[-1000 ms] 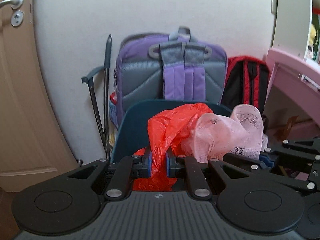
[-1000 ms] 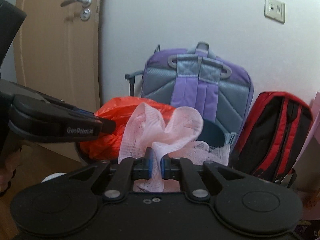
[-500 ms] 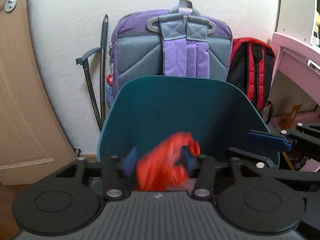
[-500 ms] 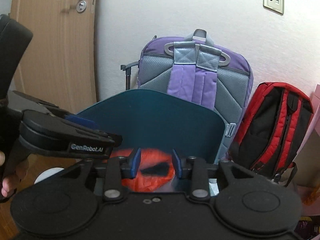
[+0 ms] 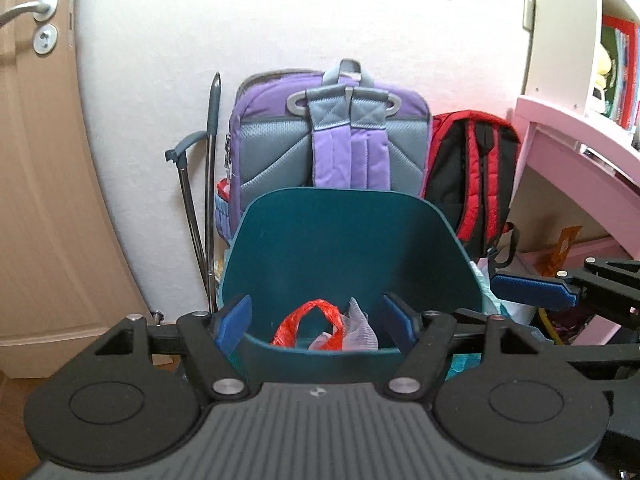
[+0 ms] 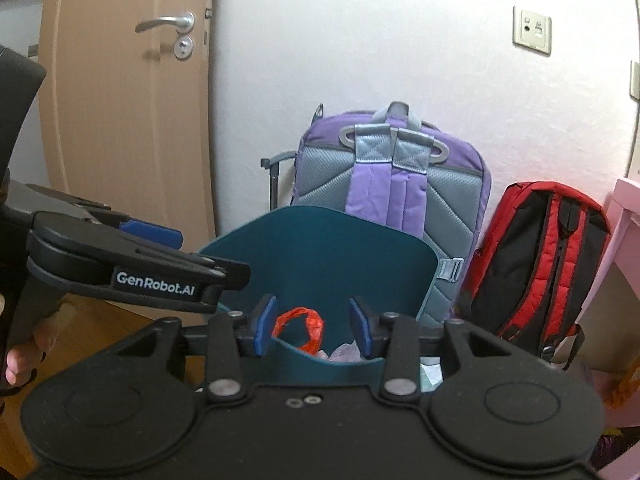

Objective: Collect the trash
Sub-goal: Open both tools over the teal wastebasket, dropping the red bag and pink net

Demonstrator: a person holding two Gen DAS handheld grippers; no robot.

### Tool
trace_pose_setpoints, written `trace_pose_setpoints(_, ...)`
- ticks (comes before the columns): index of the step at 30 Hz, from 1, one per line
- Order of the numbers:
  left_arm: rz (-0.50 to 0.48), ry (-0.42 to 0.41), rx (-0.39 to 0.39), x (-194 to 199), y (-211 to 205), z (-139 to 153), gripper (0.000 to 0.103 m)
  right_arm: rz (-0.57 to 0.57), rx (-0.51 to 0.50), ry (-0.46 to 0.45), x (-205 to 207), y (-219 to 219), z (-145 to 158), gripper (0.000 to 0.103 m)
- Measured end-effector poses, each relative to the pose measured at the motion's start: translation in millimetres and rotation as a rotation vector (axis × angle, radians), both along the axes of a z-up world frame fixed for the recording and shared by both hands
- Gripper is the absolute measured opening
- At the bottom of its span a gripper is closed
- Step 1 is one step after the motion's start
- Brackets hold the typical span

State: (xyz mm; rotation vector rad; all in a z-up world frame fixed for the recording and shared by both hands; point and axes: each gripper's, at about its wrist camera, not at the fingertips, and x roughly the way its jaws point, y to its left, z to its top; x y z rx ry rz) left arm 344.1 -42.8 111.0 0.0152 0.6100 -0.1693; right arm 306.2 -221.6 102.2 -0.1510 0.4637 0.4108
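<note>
1. The left tool [image 5: 318, 318] stood wide, nothing between its blue pads [image 5: 234, 322]; its jaws had just been opening, and the red bag [image 5: 316, 322] lay loose below them in the bin [image 5: 344, 240]
2. The right tool [image 6: 312, 324] stood partly open and empty too, jaws likewise just opened, hanging over the near rim of the bin
3. Each tool showed in the other's view: the right one at the left view's right edge, the left one at the right view's left side, above a person's fingers [image 6: 20, 356]
4. The red bag and the pale mesh [image 5: 358, 330] sat low inside the teal bin, touching each other
5. Behind the bin leaned a purple pack [image 5: 336, 140] and a red pack [image 5: 472, 176] against the wall, a door [image 6: 120, 120] to the left
6. Judged step: the drop into the bin looked done, both pieces released
7. The next move likely called for drawing both tools back clear of the rim, then seeking more trash; none showed plainly on the floor in these views
</note>
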Motion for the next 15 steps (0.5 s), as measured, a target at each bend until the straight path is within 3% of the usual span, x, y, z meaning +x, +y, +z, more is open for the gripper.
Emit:
trace_pose_setpoints(6,-0.009,-0.031,-0.013,-40,4,18,0.072,0.014,0.042,-0.002,-34,-5,15,0.041)
trace_pose_setpoints(8,-0.011,-0.039,-0.014,-54,6,22,0.081,0.020,0.060,0.006,-44,-7,18,0.044)
trace_pose_setpoints(11,-0.016,-0.047,-0.021,-75,10,27,0.082,0.032,0.079,0.018,-58,-10,20,0.052)
trace_pose_setpoints(15,-0.024,-0.040,-0.029,-98,18,27,0.085,0.057,0.085,0.024,-79,-9,20,0.054)
